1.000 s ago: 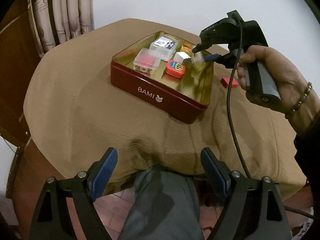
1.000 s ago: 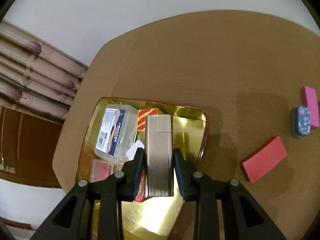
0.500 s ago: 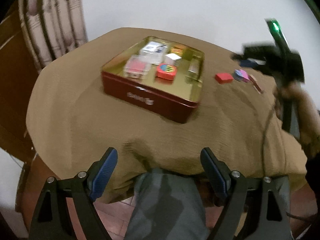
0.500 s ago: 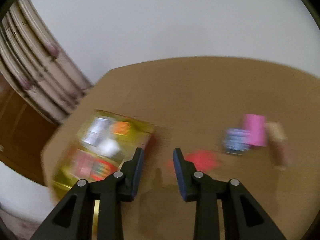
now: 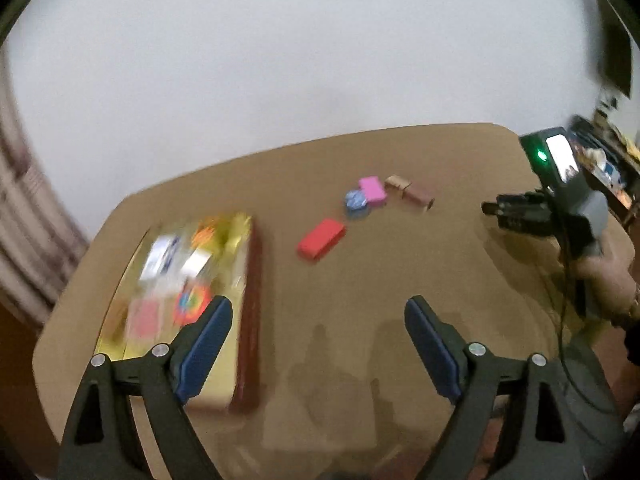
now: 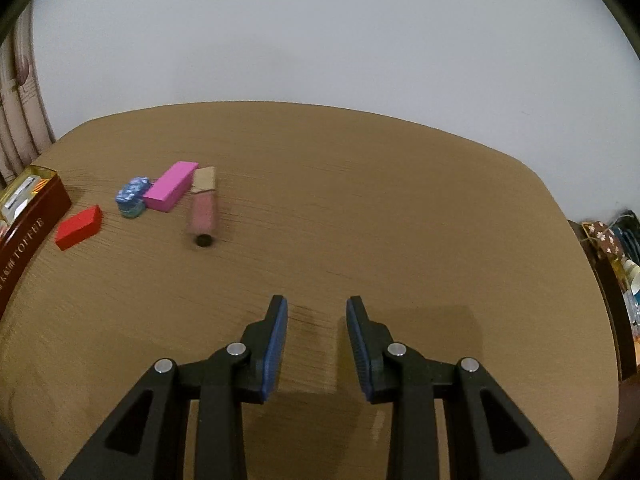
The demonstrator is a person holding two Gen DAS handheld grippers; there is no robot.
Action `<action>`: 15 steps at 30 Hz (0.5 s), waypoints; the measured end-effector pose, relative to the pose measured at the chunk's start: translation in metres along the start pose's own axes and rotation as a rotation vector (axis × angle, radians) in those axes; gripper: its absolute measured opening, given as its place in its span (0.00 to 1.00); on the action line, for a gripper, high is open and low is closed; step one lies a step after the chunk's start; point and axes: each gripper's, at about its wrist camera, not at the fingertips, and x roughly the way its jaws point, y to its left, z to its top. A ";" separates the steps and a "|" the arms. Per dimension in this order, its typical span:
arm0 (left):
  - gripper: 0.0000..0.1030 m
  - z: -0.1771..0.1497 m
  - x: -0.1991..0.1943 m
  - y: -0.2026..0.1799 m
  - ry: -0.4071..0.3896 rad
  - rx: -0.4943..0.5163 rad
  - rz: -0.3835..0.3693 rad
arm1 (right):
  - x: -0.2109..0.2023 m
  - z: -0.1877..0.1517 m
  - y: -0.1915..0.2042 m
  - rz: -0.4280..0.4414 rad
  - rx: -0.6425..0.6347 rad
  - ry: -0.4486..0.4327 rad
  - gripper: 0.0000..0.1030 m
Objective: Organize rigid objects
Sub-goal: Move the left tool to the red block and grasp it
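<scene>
A red tin (image 5: 250, 312) with a gold inside holds several small objects at the table's left; it shows at the left edge of the right wrist view (image 6: 28, 224). On the cloth lie a red block (image 5: 321, 238) (image 6: 78, 227), a blue patterned piece (image 5: 356, 201) (image 6: 131, 195), a pink block (image 5: 373, 191) (image 6: 171, 186) and a pinkish tube with a tan cap (image 5: 412, 191) (image 6: 204, 210). My left gripper (image 5: 316, 340) is open and empty, beside the tin's right wall. My right gripper (image 6: 316, 340) is open and empty over bare cloth, right of the loose pieces; it also shows in the left wrist view (image 5: 520, 208).
The table (image 6: 380, 208) is covered with a tan cloth. A white wall stands behind it. Curtains (image 6: 16, 92) hang at the far left. A cluttered shelf (image 6: 616, 256) is at the far right.
My right gripper let go of the silver ribbed box over the tin, opened wider and swung right, away from the tin. My left gripper moved forward and right over the table.
</scene>
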 end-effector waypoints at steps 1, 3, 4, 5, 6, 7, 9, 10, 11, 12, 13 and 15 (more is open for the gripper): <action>0.83 0.011 0.013 -0.002 0.008 0.020 -0.012 | 0.000 -0.002 -0.005 0.012 0.015 -0.007 0.30; 0.83 0.026 0.035 -0.005 0.025 0.047 -0.019 | 0.004 -0.003 -0.007 0.028 0.038 -0.008 0.30; 0.83 0.031 0.044 -0.008 0.038 0.065 -0.028 | 0.006 -0.002 -0.009 0.037 0.053 -0.012 0.30; 0.84 0.038 0.057 -0.011 0.058 0.093 -0.041 | 0.007 -0.002 -0.012 0.044 0.068 -0.015 0.30; 0.84 0.042 0.065 -0.012 0.068 0.108 -0.038 | 0.006 -0.007 -0.014 0.054 0.082 -0.017 0.30; 0.84 0.048 0.077 -0.013 0.086 0.125 -0.040 | 0.006 -0.007 -0.018 0.063 0.090 -0.021 0.30; 0.84 0.051 0.085 -0.014 0.118 0.143 -0.074 | 0.005 -0.009 -0.023 0.073 0.095 -0.031 0.30; 0.84 0.053 0.092 -0.015 0.133 0.146 -0.084 | 0.006 -0.009 -0.023 0.077 0.095 -0.028 0.30; 0.84 0.055 0.101 -0.014 0.160 0.152 -0.101 | 0.007 -0.009 -0.022 0.084 0.092 -0.022 0.31; 0.84 0.057 0.109 -0.015 0.182 0.157 -0.112 | 0.006 -0.010 -0.022 0.092 0.090 -0.022 0.31; 0.84 0.058 0.115 -0.014 0.202 0.159 -0.117 | 0.007 -0.010 -0.022 0.096 0.092 -0.028 0.31; 0.84 0.059 0.128 -0.014 0.237 0.172 -0.127 | 0.005 -0.010 -0.023 0.108 0.100 -0.046 0.37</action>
